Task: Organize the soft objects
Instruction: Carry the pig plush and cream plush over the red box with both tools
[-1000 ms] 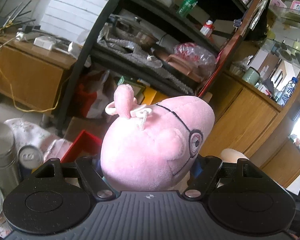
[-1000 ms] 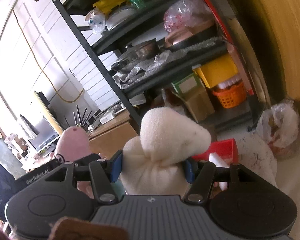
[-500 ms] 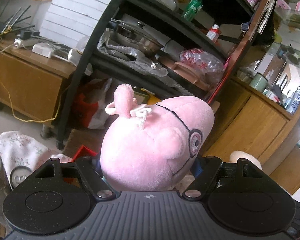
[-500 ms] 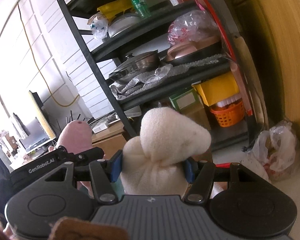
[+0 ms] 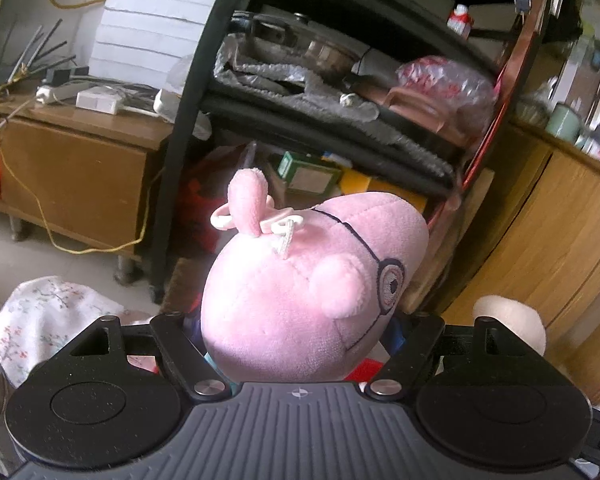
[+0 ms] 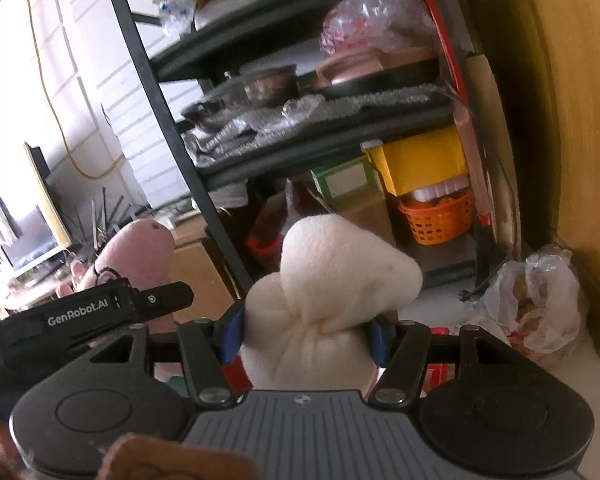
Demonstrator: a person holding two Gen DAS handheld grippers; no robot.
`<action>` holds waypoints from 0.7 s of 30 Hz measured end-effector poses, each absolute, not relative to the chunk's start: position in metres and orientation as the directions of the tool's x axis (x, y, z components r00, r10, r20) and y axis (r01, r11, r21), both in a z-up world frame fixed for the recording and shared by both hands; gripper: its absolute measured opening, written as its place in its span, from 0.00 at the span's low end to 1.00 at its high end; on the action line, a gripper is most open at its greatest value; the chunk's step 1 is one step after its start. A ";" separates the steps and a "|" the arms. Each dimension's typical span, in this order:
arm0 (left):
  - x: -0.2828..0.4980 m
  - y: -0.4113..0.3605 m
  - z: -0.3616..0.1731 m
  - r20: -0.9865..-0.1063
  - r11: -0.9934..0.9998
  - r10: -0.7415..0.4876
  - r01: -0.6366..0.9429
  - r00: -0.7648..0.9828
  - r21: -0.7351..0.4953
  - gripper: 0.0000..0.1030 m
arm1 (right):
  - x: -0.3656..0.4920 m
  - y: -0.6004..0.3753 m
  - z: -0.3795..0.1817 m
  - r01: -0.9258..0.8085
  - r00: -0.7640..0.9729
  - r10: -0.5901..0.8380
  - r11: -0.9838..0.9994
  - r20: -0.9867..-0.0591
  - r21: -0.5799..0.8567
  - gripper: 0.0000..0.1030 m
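Note:
My left gripper (image 5: 296,340) is shut on a pink pig plush with stitched glasses (image 5: 300,296), held up in the air and filling the space between the fingers. My right gripper (image 6: 304,336) is shut on a cream-white plush (image 6: 332,304), its blue pads pressing both sides. In the right wrist view the pink plush (image 6: 136,252) and the left gripper's black body (image 6: 96,312) show at the left. In the left wrist view the cream plush (image 5: 508,320) peeks out at the right.
A black shelf rack (image 5: 204,92) with pots, bags and boxes stands ahead. A wooden cabinet (image 5: 540,240) is to the right, a low wooden desk (image 5: 72,168) to the left. A floral cloth (image 5: 44,320), an orange basket (image 6: 436,220) and a plastic bag (image 6: 536,304) lie low.
Both grippers have kept their hold on the plushes. Both views have shifted and the shelf rack now looms nearer. The cans and red box at the lower left have left the left wrist view.

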State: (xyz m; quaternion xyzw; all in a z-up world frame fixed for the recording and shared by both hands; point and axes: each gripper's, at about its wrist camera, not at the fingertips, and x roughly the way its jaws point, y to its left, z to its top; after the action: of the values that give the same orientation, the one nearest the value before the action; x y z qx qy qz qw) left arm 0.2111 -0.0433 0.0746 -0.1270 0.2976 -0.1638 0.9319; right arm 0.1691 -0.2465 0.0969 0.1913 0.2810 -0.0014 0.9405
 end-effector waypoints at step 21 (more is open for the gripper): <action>0.233 -0.048 0.049 -0.564 0.958 -0.285 0.214 0.775 -0.189 0.73 | 0.202 -0.234 0.044 0.156 0.781 0.038 0.955 -0.624 0.254 0.31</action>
State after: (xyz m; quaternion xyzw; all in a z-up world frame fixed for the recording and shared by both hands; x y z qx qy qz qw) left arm 0.2332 -0.0479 0.0487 -0.0570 0.3082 -0.1326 0.9403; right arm 0.2021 -0.2340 0.0443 0.1473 0.3296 -0.0317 0.9320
